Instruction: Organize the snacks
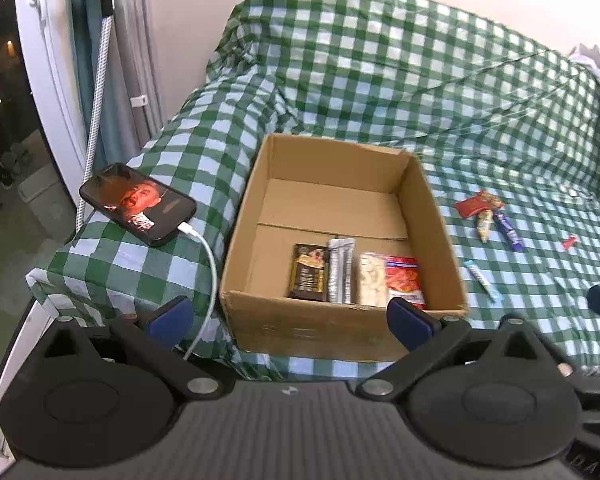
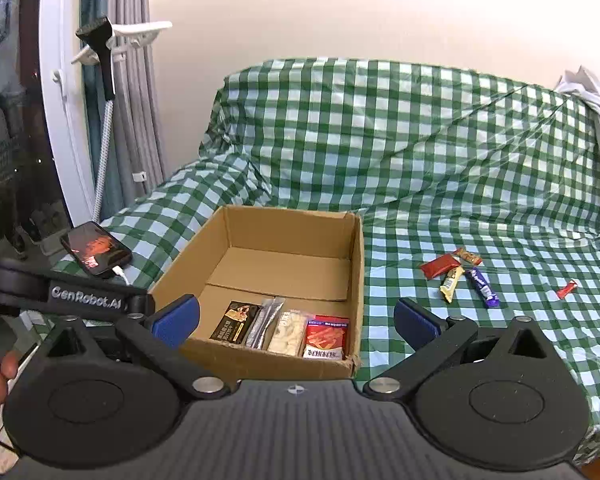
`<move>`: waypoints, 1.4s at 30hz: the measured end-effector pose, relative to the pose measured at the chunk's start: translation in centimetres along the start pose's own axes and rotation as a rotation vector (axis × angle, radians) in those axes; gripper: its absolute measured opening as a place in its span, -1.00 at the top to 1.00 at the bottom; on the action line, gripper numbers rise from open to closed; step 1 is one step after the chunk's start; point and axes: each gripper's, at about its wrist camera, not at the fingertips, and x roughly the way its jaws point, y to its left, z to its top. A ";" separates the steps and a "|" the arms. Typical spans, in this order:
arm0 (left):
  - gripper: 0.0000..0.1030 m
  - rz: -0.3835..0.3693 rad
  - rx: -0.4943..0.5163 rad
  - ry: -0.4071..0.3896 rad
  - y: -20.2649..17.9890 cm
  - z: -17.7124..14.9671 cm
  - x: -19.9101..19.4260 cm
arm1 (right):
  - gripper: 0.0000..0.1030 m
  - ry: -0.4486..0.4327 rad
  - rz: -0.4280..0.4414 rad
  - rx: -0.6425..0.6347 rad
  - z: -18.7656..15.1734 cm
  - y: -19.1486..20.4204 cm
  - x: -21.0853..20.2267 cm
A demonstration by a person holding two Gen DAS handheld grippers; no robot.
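**Four snacks boxed, more waiting on the cloth**

The left gripper (image 1: 290,318) and right gripper (image 2: 296,322) both hang spread wide, grasping nothing, near the cardboard box (image 2: 358,264). Four snack packets (image 2: 286,332) line its near wall. Loose snacks (image 2: 460,276) lie to its right on the checked cloth (image 2: 440,152); a phone (image 1: 138,204) rests left.

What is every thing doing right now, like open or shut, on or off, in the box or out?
Left tool: open, empty.
Right tool: open, empty.
Cardboard box: open on top, upright.
Four snack packs: in the box, side by side.
Loose snacks: out on the checked cloth.
Blue stick: out, lying flat.
Phone: screen on, plugged into the white cable.
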 end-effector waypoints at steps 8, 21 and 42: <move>-1.00 0.000 0.027 -0.009 -1.3 -1.8 -2.2 | -0.99 -0.049 -0.016 0.015 -0.7 -0.8 -3.3; -1.00 -0.001 0.034 -0.008 -1.2 -2.2 -2.1 | -0.99 -0.026 -0.023 0.022 -1.6 -0.8 -3.8; -1.00 0.032 0.118 0.089 -3.4 -2.2 1.3 | -0.99 0.067 -0.026 0.096 -2.8 -3.2 -1.2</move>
